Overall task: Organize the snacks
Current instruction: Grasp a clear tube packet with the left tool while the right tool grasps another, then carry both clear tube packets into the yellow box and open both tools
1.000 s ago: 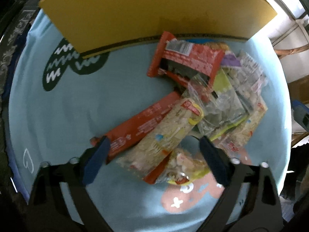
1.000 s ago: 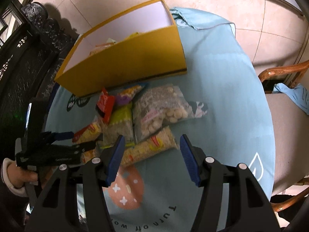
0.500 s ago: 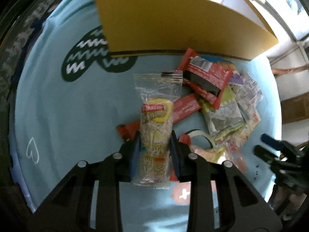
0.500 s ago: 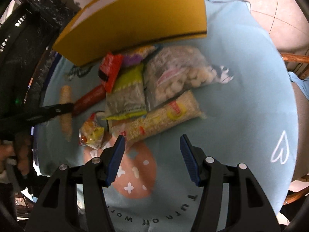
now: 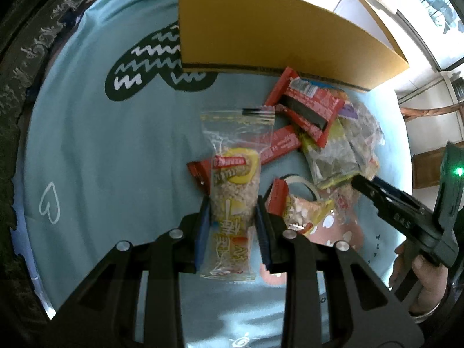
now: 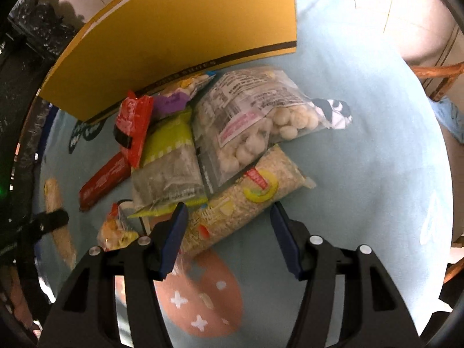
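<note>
Tablecloth (image 6: 362, 174), pale blue with printed motifs, bore snacks (image 6: 243, 121) beside a yellow box (image 6: 185, 37); tiled floor beyond. Left gripper (image 5: 232, 220) clamped a grain packet (image 5: 232, 197); right gripper (image 6: 229, 232) hung half-open over another packet (image 6: 246, 200).

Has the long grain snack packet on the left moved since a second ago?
Yes. The grain packet, clamped in the left hand-held gripper, left the pile for bare cloth beside it.

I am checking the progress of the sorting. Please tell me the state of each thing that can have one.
left gripper: shut on a rice puff pack, lifted.
right gripper: open, over a second rice puff pack, lying flat.
yellow box: open at top.
puffed ball bag: sealed, lying on the pile.
</note>
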Motion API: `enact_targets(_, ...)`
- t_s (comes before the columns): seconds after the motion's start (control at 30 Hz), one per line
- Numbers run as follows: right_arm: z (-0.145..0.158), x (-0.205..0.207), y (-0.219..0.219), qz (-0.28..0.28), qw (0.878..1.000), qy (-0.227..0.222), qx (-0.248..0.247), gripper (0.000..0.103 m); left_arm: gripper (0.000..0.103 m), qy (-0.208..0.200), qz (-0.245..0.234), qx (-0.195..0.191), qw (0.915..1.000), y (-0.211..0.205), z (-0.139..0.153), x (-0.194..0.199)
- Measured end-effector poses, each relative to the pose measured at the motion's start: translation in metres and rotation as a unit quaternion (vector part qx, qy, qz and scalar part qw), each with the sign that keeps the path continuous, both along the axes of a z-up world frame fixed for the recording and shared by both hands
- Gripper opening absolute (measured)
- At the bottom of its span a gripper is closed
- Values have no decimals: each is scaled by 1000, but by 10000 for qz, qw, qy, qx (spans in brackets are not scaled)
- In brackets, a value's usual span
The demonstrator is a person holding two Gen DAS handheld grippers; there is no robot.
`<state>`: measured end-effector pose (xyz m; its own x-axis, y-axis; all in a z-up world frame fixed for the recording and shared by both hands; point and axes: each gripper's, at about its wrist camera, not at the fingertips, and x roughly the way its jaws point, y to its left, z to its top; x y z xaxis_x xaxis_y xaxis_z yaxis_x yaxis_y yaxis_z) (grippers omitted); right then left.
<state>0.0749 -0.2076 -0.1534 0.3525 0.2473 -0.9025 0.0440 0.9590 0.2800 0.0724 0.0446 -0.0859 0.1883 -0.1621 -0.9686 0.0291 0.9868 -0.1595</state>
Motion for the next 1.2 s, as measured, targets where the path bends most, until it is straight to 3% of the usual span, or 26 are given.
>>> enact_targets(0.1,-2,5,22,112,9985,-41,-536,58,29,60,-41,4,10000,-7,-7,1)
enact_targets(0.17,-3,5,34,415,9951,-153,-886,48,29,118,-92,-34,9999,-9,-9,0)
enact_targets(0.33,0,-3,4,243,9981,23,-557,31,30,115,-186,-50,9997,-12,-9,1)
enact_targets(0.5,11,-17,-26,141,9997,-117,-163,30,30,95,-193,-45,9998,-13,-7,4)
enact_targets(0.67,34,-25,-27,280,9986,-430,-96,29,30,30,-205,-90,9997,-11,-1,2)
enact_targets(0.77,32,-21,-17,432,9982,-322,-259,29,30,36,-273,-14,9996,-10,-2,4)
enact_targets(0.93,-3,-10,0,695,9958,168,-572,29,30,304,-196,16,9993,-16,-28,9)
enact_targets(1.2,-7,-6,26,1112,9861,-16,-1234,29,30,408,-122,223,9988,-28,-50,17)
